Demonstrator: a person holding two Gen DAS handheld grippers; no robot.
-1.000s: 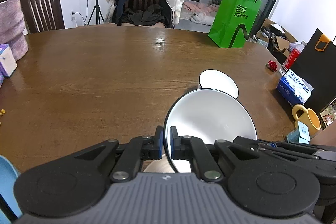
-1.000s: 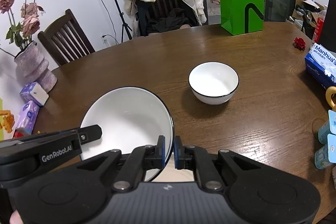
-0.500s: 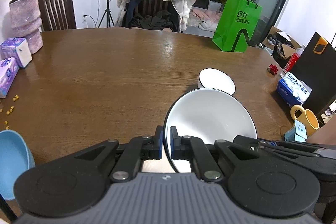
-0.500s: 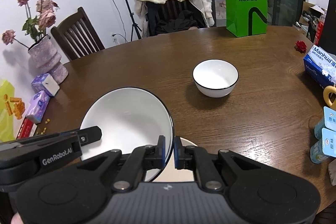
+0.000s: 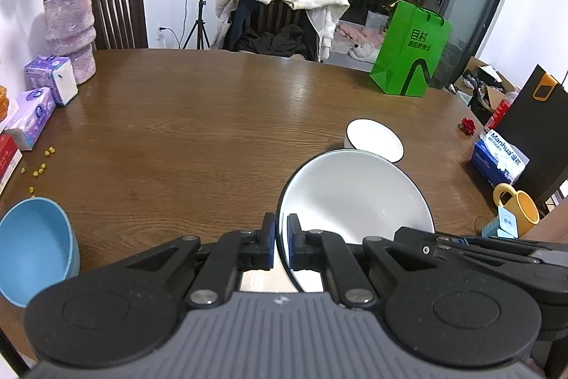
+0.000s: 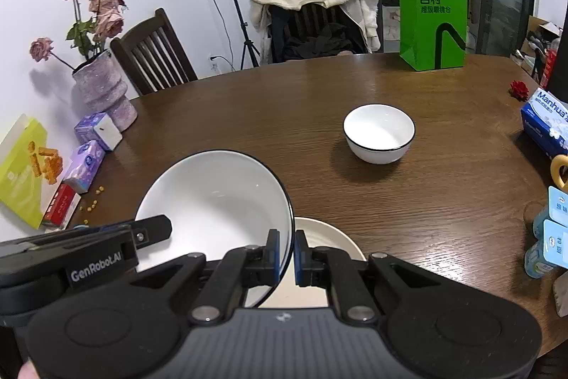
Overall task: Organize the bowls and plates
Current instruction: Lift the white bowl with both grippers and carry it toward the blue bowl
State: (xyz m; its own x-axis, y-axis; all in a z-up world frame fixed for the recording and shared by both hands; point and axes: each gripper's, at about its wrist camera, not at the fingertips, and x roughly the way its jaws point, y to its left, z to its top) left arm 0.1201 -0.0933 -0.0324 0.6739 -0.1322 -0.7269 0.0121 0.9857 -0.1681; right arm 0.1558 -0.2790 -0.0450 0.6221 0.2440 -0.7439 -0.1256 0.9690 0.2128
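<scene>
Table [image 6: 408, 198]: brown wood, round-edged, carrying all items below.

Green bag [image 6: 432, 20]: upright at the far edge.

Vase [image 6: 103, 91]: pink, with faded roses, at the left edge.

Large bowl [image 6: 216, 201]: white, dark rim, tilted, off the table near the near edge. Left gripper [image 5: 280, 245] is clamped on its left rim; right gripper [image 6: 285, 256] is clamped on its right rim.

Plate [image 6: 326, 240]: cream, on the table under the large bowl, partly hidden.

Blue bowl [image 5: 33, 244]: near-left edge.

Small bowl [image 6: 379, 133]: white, dark rim, upright, right of centre, apart from the large bowl.

Tissue box [image 6: 545, 123]: blue, right edge.

Yellow mug [image 5: 518, 206]: right edge, just nearer than the tissue box.
</scene>
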